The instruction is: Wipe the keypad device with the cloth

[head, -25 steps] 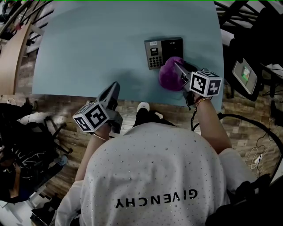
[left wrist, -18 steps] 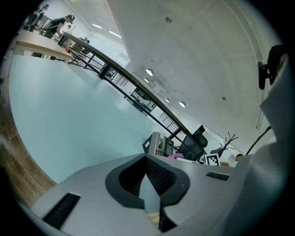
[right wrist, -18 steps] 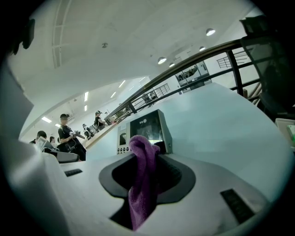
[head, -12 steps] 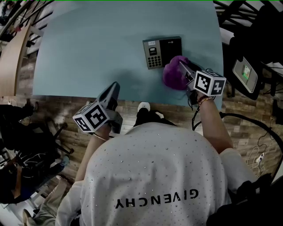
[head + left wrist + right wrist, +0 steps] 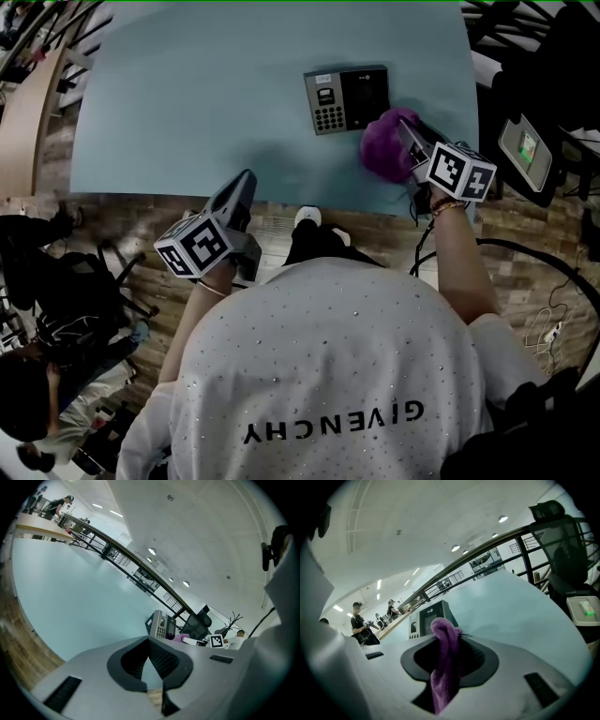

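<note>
We count one keypad device [image 5: 346,98] lying on one pale blue table [image 5: 187,94], one purple cloth [image 5: 384,148] and two grippers, each carrying one cube of square black-and-white markers.

The cloth sits just beside the device's right near corner; we cannot tell whether it touches. The right gripper [image 5: 405,127] comes in from the near right of the device, and its jaws are clenched on the cloth. In the right gripper view a fold stands up between them with the device's dark screen behind it.

The left gripper [image 5: 246,180] is well apart from the device, to its near left at the table's near edge. In its own view its jaws meet at the tips with nothing between them.

The device has one panel of small keys, and its print is too small for us to read. The only writing we can read is GIVENCHY across the back of the person's white shirt [image 5: 328,375].
</note>
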Available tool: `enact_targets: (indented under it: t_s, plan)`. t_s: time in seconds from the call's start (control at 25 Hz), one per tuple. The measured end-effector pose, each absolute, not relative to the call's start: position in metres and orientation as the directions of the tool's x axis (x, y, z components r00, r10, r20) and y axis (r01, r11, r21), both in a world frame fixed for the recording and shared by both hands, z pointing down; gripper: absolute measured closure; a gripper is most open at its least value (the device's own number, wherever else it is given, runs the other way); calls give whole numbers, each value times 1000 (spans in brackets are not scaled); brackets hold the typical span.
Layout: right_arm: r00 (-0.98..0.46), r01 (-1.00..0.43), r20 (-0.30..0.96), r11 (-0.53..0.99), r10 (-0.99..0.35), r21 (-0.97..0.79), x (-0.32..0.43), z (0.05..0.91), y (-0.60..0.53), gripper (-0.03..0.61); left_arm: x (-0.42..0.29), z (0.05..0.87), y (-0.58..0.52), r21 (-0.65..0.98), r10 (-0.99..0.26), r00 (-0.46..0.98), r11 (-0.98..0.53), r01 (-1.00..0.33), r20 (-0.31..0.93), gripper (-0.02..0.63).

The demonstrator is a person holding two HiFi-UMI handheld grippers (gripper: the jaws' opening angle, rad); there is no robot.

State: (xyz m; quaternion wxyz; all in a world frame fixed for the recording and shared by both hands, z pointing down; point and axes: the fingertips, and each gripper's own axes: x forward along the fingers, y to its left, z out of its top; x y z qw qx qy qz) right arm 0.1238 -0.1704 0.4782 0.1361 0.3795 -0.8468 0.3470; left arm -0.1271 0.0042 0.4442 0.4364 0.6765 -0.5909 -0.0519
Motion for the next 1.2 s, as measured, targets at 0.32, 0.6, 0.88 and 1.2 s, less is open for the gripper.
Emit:
enact_targets:
  t_s: [0.32, 0.6, 0.88, 1.2]
  plan:
    - [-784, -621, 394, 579, -481, -529, 86, 454, -145, 477, -121, 464, 8, 663, -825, 320, 86, -744, 466, 621]
    - [-812, -576, 441, 641, -381, -507, 16, 462, -114, 477, -110, 459, -33, 705, -803, 446, -46, -707, 395, 621]
    - [-754, -635, 536, 629, -380, -448, -21, 477, -110, 477, -145, 430, -67, 695, -794, 506, -154, -702, 335, 621]
    - [-706, -688, 567, 598, -423, -410, -32, 476, -111, 477, -181, 438, -87, 710, -780, 548, -198, -676, 303, 621]
